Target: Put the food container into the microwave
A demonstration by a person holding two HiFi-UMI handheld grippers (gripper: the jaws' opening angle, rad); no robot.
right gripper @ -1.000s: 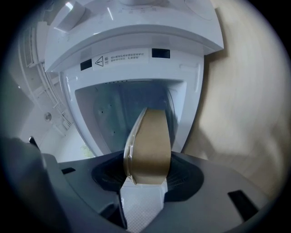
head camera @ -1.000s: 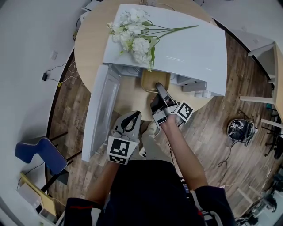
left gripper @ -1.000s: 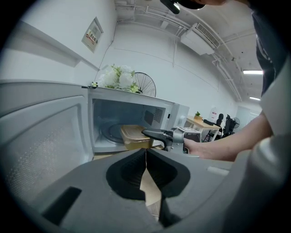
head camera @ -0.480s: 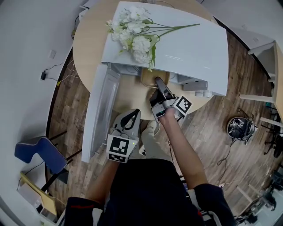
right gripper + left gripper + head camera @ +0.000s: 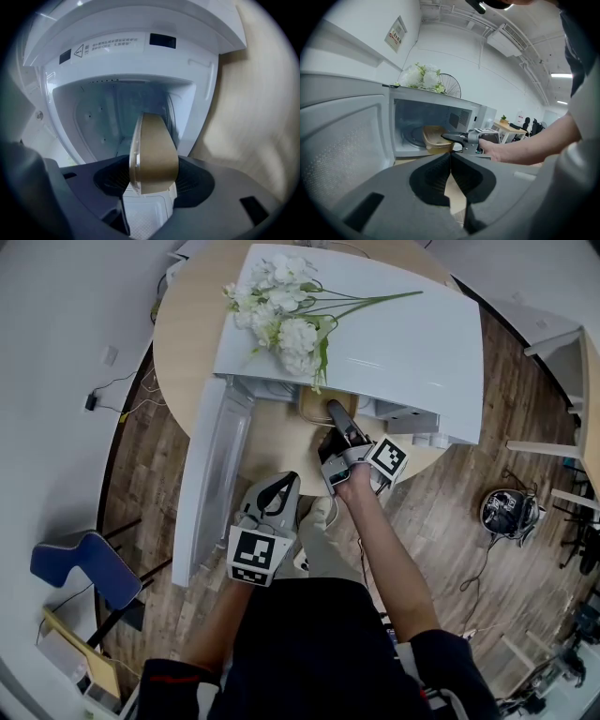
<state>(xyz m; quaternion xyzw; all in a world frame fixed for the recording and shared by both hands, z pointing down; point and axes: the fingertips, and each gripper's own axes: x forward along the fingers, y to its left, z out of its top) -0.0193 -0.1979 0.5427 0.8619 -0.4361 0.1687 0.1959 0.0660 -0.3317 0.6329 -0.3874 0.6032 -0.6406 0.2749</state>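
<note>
On your right gripper (image 5: 151, 182) the fingers (image 5: 194, 183), just easing wider, pinch the tan plastic food container (image 5: 154, 154) at the mouth of the open white microwave (image 5: 122, 61); your left gripper (image 5: 450, 161) has its fingers pressed together.

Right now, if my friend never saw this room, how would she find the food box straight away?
Find the round wooden table with the big white microwave on it, its door swung open. Look into the open front: the food container is right at the mouth. It is the only tan tub there, unlike the white flowers lying on top.
</note>
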